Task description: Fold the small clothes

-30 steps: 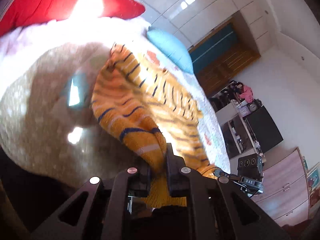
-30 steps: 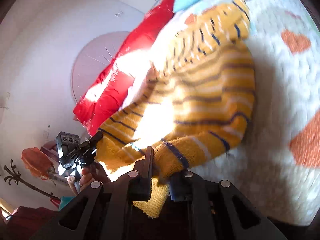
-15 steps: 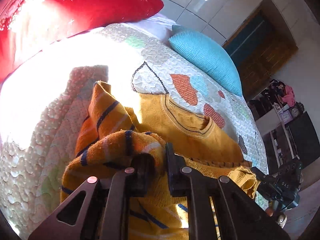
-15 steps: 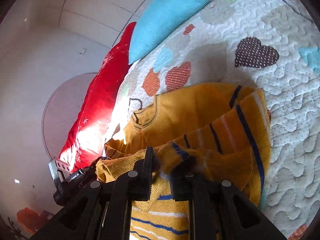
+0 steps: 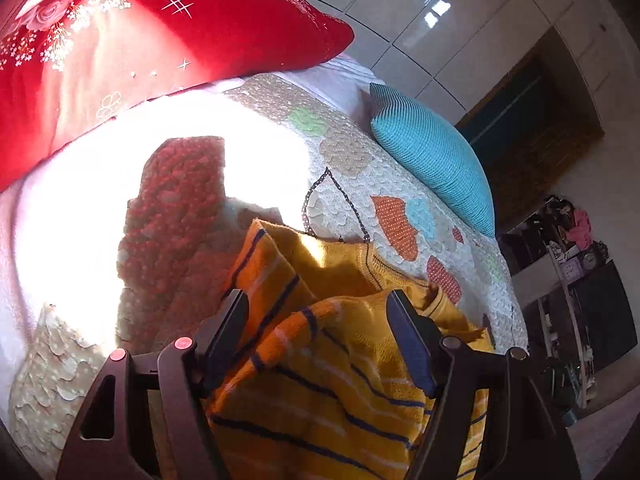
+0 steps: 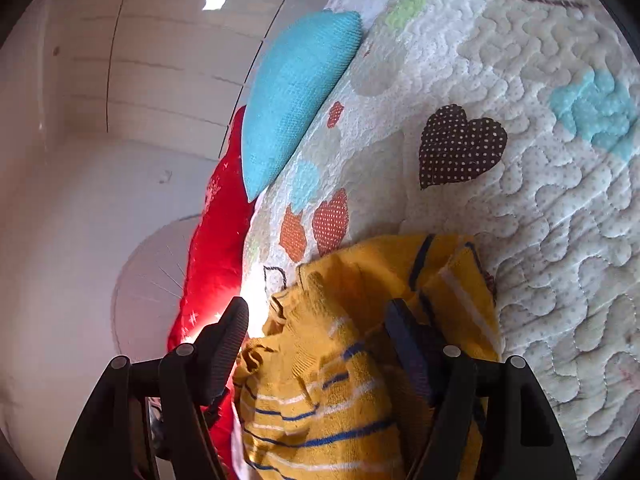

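Both jaws have sprung wide since half a second ago, when each pinched the hem. My left hand-held gripper [image 5: 318,322] and right hand-held gripper [image 6: 316,328] now straddle the sweater [image 5: 340,368], which lies doubled on the bed [image 6: 540,200]. I'd back straight off without snagging knit, then smooth the fold.

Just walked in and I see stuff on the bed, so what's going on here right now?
A person with a handheld gripper in each hand is folding a small yellow striped sweater on a quilted bedspread. Both the left gripper and the right gripper are open, their fingers straddling the bunched, folded-over knit without pinching it. A teal cushion and a red pillow lie further up the bed.
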`<state>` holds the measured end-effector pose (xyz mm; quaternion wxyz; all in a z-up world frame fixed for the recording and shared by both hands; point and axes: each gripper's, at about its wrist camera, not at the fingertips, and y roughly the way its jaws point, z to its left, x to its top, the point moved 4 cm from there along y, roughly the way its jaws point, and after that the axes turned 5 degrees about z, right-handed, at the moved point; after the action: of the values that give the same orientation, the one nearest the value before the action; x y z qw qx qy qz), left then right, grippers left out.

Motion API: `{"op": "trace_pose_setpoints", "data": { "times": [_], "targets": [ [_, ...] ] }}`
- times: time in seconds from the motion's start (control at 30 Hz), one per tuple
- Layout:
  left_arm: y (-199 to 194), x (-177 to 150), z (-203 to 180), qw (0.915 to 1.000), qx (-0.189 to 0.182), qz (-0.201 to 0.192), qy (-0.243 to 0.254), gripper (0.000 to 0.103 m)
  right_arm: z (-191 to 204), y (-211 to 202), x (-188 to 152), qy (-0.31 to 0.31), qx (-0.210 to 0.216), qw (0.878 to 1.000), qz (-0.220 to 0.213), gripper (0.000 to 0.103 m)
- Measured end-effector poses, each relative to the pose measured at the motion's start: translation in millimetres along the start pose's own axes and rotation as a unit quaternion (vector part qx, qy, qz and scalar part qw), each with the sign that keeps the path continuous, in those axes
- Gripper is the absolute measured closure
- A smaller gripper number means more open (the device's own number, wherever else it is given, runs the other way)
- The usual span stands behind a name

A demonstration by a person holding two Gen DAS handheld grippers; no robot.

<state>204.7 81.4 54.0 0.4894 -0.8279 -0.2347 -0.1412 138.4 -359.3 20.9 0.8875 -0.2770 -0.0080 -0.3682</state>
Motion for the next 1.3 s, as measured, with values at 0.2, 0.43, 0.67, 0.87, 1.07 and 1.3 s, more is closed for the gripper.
{"op": "trace_pose_setpoints", "data": {
  "times": [0.2,0.43,0.67,0.87,1.07,1.3],
  "targets": [
    [-12.9,-51.9,24.6,0.9945,0.061,0.033,0.078,0.033,36.6,-6.0,-67.6,-0.216,-0.155,0.963,0.042,0.028],
    [-14.9,-74.0,57.1,0.9763,0.178,0.04,0.117,0.033,3.2,-18.0,-76.1,-0.222,-0.251,0.941,0.036,0.042],
    [-22.0,-91.1,76.7,0.9934,0.11,-0.009,0.033,0.033,93.2,-6.7,-99.9,-0.3,-0.229,0.926,0.003,0.042],
    [-22.6,-104.1,89.7,0.9966,0.065,-0.05,0.012,0.033,157.7,118.2,-138.7,-0.351,-0.195,0.91,0.102,0.062],
    [-22.2,-106.7,90.9,0.997,0.051,-0.058,0.013,0.033,171.0,257.7,-143.4,-0.363,-0.261,0.876,0.18,0.068],
    [-26.4,-108.0,96.4,0.9975,0.022,-0.067,0.0,0.033,198.3,336.2,-129.8,-0.397,-0.308,0.848,0.171,0.065]
  ]
}}
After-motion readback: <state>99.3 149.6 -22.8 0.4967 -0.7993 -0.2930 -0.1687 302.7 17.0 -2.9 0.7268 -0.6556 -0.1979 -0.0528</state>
